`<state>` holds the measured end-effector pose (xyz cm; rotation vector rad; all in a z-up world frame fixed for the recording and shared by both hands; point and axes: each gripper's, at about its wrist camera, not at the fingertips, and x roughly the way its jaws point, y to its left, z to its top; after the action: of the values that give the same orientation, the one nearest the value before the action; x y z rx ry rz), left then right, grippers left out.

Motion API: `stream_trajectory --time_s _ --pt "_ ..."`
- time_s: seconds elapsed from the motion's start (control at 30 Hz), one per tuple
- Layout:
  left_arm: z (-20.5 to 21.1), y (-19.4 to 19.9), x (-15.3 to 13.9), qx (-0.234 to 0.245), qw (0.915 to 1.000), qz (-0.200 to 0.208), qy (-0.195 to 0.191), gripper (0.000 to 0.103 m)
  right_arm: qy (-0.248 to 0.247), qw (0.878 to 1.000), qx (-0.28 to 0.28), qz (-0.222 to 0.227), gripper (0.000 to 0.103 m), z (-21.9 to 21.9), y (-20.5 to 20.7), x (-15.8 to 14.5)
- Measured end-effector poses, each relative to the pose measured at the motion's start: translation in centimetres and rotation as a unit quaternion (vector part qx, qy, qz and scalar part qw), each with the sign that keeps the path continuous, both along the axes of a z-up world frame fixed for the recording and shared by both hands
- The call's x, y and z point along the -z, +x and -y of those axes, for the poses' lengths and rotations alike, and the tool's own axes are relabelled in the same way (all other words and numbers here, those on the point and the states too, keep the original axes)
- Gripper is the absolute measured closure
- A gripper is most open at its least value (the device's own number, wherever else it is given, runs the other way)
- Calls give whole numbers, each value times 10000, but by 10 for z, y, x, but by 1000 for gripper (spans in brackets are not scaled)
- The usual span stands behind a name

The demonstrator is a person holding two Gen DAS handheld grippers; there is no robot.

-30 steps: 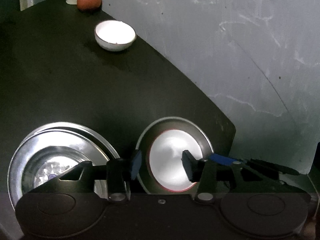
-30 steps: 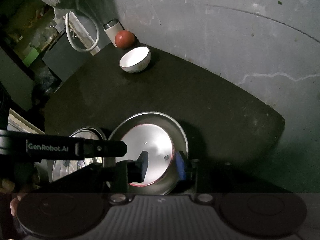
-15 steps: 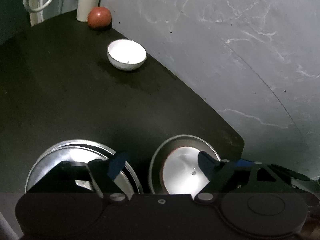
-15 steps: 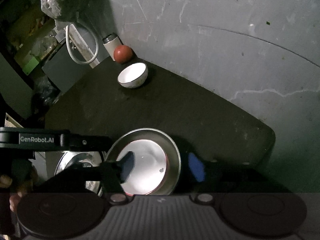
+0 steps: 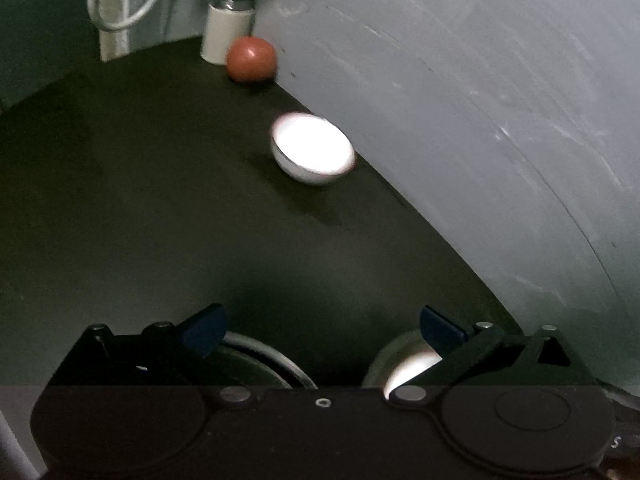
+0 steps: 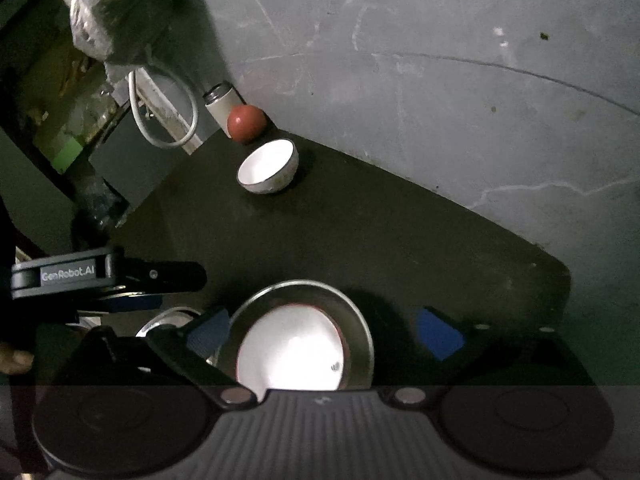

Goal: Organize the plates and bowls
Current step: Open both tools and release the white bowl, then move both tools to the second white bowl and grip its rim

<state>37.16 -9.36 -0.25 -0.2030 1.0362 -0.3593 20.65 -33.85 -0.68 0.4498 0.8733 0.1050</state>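
Both views are dim, the dark counter (image 6: 360, 240) swallowing nearly all detail while the grey wall (image 6: 440, 80) catches soft, even light. The white bowl (image 5: 312, 148) is overexposed and smeared by motion blur in the left wrist view, sharper in the right, where the dish in the metal plate (image 6: 292, 356) glares. Fisheye distortion bends the counter's edge and darkens the corners.

Right gripper (image 6: 322, 330) fingers just opened wide around steel plate (image 6: 360, 320) holding white dish (image 6: 290, 354), untouched.

"GenRobot.AI" reads in white on the left gripper (image 6: 188, 280) body, nothing else legible.
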Motion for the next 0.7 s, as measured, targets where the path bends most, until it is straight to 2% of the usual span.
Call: stream_trajectory --time_s 0.27,0.5,0.7 --pt "-6 59 -1 -214 9950 677 709 1 -30 9997 228 13 0 -5 48 11" --pt "3 119 12 -115 9899 857 1120 1 -224 9988 427 80 0 -16 105 23" --pt "11 146 18 -53 9849 1012 1402 1 -304 9980 511 215 3 -26 152 31"
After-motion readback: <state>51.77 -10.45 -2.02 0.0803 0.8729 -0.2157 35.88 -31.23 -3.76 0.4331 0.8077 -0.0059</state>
